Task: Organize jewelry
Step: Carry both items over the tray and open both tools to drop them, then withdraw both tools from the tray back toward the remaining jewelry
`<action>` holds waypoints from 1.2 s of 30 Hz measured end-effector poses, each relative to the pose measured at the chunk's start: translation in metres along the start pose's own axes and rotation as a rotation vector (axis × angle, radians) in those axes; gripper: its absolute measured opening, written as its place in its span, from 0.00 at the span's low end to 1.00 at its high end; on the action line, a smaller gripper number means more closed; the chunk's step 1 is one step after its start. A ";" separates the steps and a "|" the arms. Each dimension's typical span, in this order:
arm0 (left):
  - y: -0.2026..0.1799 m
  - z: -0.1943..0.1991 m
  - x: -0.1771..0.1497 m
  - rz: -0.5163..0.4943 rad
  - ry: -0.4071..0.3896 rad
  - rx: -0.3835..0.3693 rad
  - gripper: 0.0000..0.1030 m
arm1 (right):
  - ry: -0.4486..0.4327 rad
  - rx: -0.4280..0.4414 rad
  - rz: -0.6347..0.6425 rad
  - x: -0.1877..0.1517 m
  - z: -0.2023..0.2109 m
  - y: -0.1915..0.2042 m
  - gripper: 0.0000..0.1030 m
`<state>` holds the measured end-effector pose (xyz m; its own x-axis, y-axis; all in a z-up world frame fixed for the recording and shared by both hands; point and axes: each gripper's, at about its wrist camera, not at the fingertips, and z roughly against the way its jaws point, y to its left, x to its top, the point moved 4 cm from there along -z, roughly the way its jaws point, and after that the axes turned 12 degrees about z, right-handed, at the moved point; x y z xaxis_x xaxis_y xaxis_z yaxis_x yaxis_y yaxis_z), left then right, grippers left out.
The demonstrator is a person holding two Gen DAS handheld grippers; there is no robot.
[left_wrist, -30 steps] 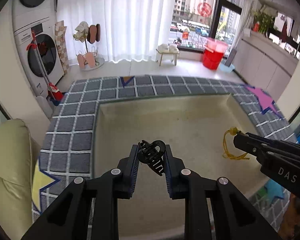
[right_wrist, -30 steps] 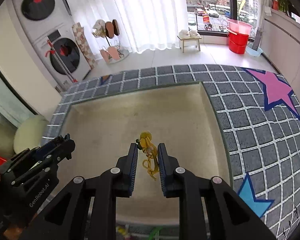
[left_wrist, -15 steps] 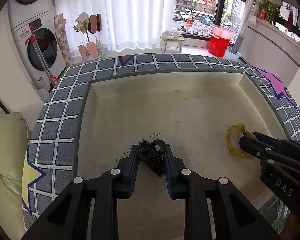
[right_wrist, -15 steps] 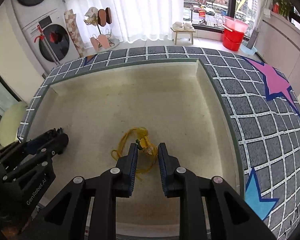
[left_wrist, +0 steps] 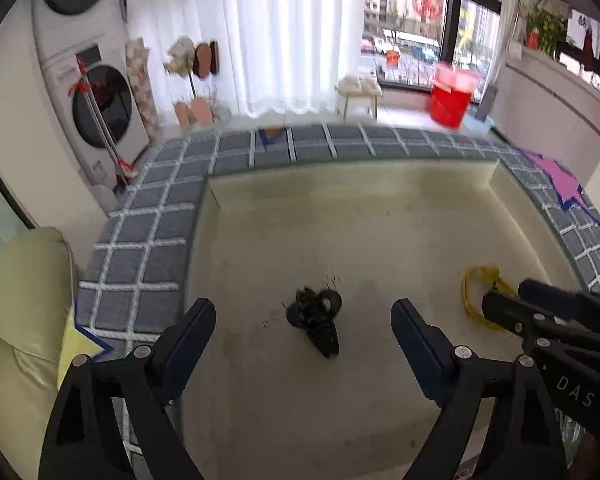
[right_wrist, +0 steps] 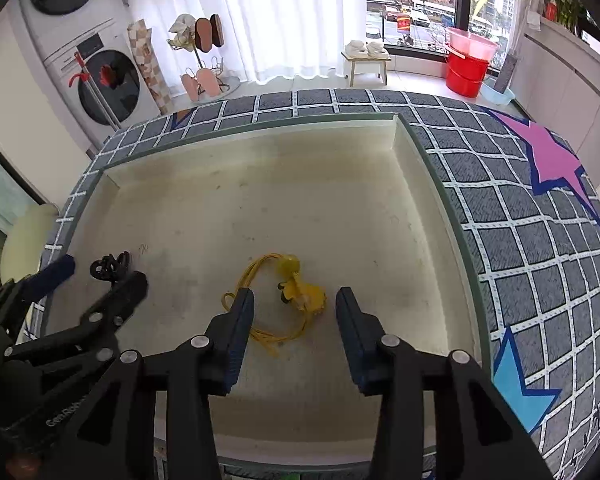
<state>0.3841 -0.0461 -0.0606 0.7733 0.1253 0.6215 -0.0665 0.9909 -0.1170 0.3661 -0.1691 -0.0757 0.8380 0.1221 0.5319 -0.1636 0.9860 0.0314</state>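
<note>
A black hair claw clip (left_wrist: 316, 318) lies on the floor of the cream tray (left_wrist: 340, 216), between the fingers of my open left gripper (left_wrist: 302, 318), untouched. It also shows in the right wrist view (right_wrist: 109, 266). A yellow necklace with a yellow pendant (right_wrist: 288, 288) lies on the tray floor between the fingers of my open right gripper (right_wrist: 294, 306), free of them. The necklace also shows in the left wrist view (left_wrist: 480, 292), with the right gripper (left_wrist: 516, 304) beside it. The left gripper (right_wrist: 96, 276) shows at the left in the right wrist view.
The tray (right_wrist: 260, 200) has low walls and sits on a grey checked mat (right_wrist: 520, 220) with pink and blue stars. A cream cushion (left_wrist: 24, 300) lies to the left. Washing machines (left_wrist: 88, 92), a stool (right_wrist: 366, 62) and a red bucket (right_wrist: 466, 70) stand beyond.
Both grippers lowered their items to the tray floor, then opened and let them go. The clip and the necklace now lie loose on the tray.
</note>
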 end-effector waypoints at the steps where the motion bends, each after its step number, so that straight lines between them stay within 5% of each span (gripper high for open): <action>1: 0.000 0.001 0.001 -0.004 0.007 -0.004 0.98 | -0.004 0.002 -0.006 0.000 0.002 -0.001 0.45; 6: 0.004 0.012 0.007 0.017 -0.018 -0.012 0.98 | -0.033 0.020 -0.033 0.003 0.018 -0.006 0.47; 10: 0.009 0.030 0.008 0.014 -0.060 -0.018 1.00 | -0.066 0.037 -0.049 0.000 0.033 -0.008 0.79; 12: 0.012 0.040 0.007 0.025 -0.080 -0.021 1.00 | -0.084 0.047 -0.065 -0.004 0.041 -0.009 0.81; 15: 0.018 0.052 0.000 0.032 -0.063 -0.043 1.00 | -0.102 0.064 -0.084 -0.012 0.053 -0.010 0.99; 20: 0.024 0.074 -0.019 0.030 -0.043 -0.091 1.00 | -0.131 0.068 -0.081 -0.029 0.079 -0.007 1.00; 36: 0.068 0.118 -0.104 0.052 -0.006 -0.054 1.00 | -0.035 0.055 -0.098 -0.123 0.111 0.001 1.00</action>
<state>0.2246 0.0145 -0.0420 0.7660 0.1772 0.6179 -0.0723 0.9789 -0.1911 0.2056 -0.1956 -0.0472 0.8327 0.0202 0.5534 -0.1107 0.9852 0.1307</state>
